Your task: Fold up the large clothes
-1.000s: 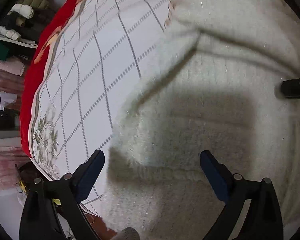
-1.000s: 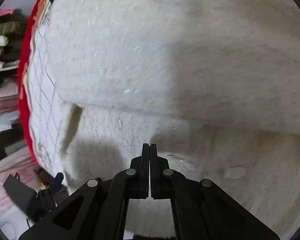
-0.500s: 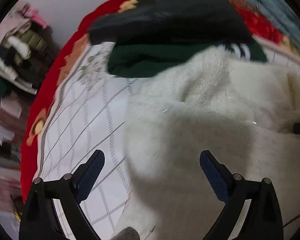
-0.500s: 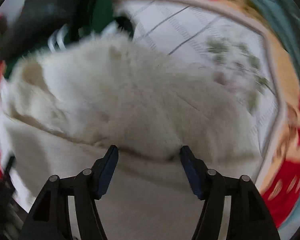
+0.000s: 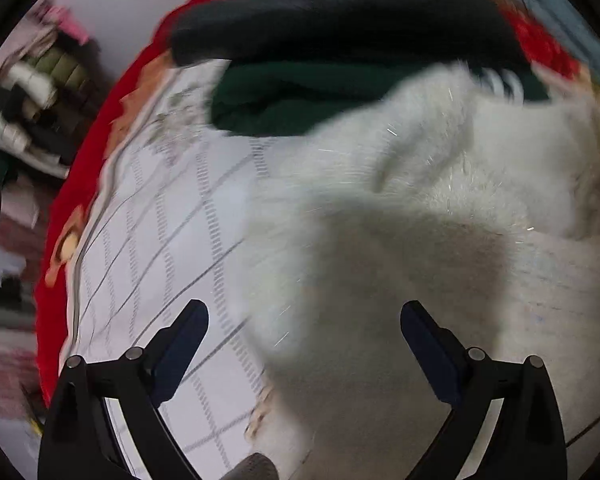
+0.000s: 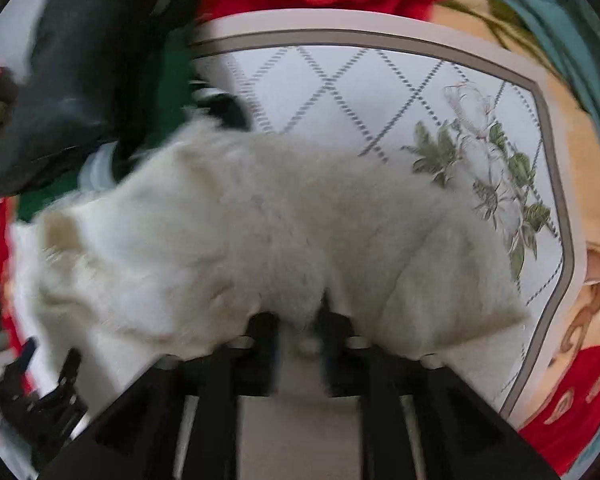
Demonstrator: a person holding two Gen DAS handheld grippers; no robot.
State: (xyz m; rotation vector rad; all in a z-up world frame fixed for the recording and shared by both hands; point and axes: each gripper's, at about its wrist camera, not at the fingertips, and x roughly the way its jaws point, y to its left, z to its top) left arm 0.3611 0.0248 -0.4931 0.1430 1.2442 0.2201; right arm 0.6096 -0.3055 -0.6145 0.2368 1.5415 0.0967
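Right gripper (image 6: pixel 300 330): shut and empty a second ago; jaws just been opening, white fluffy garment (image 6: pixel 260 216) bunched between them.
Views: dark clothes (image 5: pixel 340 40) appeared beyond.

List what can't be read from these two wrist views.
- Right gripper, right wrist view: blurred, fingertips sunk in the white fluffy garment; grip unclear.
- Garment's lower part: cut off by both frames' bottom edges.
- Dark clothes pile, left wrist view: blurred, item count unclear.
- Left gripper: open, empty.
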